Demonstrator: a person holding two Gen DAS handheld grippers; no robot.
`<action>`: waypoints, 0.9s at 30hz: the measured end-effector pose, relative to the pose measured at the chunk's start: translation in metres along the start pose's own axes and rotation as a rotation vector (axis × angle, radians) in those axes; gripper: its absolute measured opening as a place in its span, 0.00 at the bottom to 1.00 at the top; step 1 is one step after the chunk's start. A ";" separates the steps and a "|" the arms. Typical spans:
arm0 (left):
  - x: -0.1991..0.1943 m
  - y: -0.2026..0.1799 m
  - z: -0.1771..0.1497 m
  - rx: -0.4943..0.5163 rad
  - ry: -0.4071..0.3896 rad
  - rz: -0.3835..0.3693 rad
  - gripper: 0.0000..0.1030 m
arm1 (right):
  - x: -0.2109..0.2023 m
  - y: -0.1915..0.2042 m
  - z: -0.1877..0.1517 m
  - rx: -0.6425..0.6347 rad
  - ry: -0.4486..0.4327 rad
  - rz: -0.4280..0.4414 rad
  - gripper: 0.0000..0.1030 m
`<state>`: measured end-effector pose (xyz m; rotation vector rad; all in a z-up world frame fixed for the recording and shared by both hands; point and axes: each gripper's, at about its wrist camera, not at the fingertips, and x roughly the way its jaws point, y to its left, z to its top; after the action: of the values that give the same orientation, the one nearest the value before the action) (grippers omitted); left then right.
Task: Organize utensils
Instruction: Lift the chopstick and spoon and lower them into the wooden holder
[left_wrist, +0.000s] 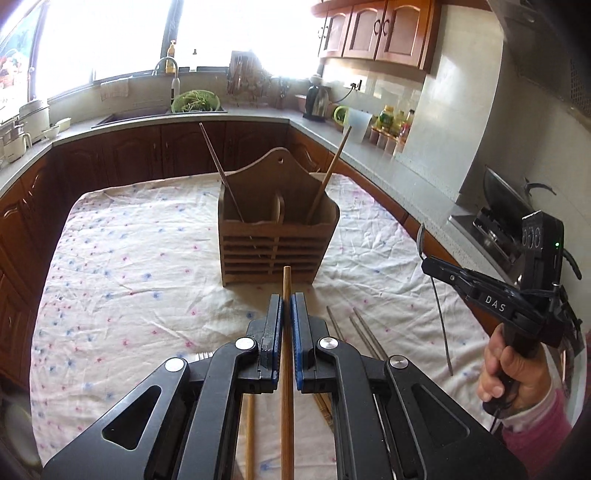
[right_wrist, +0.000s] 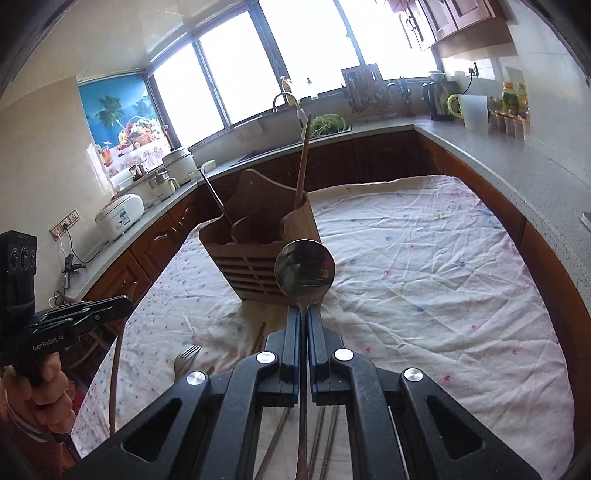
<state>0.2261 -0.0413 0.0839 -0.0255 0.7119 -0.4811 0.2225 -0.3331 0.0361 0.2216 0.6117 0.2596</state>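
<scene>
One chopstick (left_wrist: 287, 332), lengthwise toward holder (left_wrist: 277, 236)

A utensil holder (left_wrist: 279, 225) stood on the tabletop (left_wrist: 129, 258) at twelve o'clock. One chopstick (left_wrist: 221, 173) leaned in its left compartment, another (left_wrist: 330, 173) in its right. Loose metal chopsticks (left_wrist: 364, 332) lay at four o'clock.

Daylight is pouring through the windows (right_wrist: 255, 70), blowing them out white; fisheye bending is curving the counter (left_wrist: 369, 162) edges, corners darkening.
</scene>
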 end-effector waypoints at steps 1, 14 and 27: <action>-0.004 0.001 0.002 -0.003 -0.014 0.000 0.04 | -0.002 0.000 0.002 0.005 -0.015 0.007 0.04; -0.028 0.014 0.011 -0.035 -0.083 -0.006 0.04 | -0.011 0.015 0.009 -0.012 -0.057 0.033 0.04; -0.027 0.017 0.011 -0.052 -0.085 -0.013 0.04 | -0.013 0.023 0.014 -0.042 -0.076 0.043 0.04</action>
<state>0.2225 -0.0162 0.1060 -0.0990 0.6416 -0.4709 0.2162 -0.3175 0.0610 0.2031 0.5264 0.3036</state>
